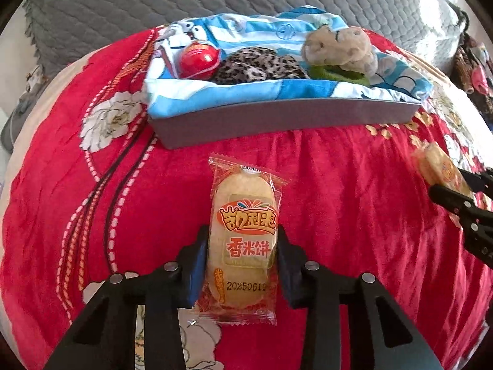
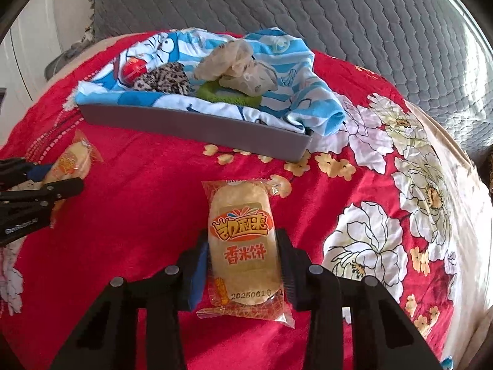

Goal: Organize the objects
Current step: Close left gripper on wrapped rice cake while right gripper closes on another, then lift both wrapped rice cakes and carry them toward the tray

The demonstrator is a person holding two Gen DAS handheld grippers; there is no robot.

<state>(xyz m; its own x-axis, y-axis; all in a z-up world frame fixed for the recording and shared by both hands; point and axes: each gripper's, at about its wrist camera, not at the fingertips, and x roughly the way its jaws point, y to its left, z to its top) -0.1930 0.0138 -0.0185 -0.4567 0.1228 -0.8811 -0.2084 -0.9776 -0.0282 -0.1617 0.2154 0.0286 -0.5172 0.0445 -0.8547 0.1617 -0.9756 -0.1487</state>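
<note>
Lying on the red floral bedspread (image 1: 339,166), two wrapped rice-cracker packets are each gripped along their long sides. Left gripper (image 1: 242,246): jaws clamped on the left rice-cracker packet (image 1: 243,234). Right gripper (image 2: 243,246): jaws clamped on the right rice-cracker packet (image 2: 242,240). Each packet points toward a grey tray (image 1: 277,117) farther up the bed. The tray is lined with a blue-and-white cartoon cloth (image 1: 246,27) and holds a red ball (image 1: 200,58), a leopard-print fabric piece (image 1: 255,67) and a beige plush toy (image 1: 342,49) on a green ring (image 1: 336,74). A grey quilted cover (image 2: 308,6) lies behind.
</note>
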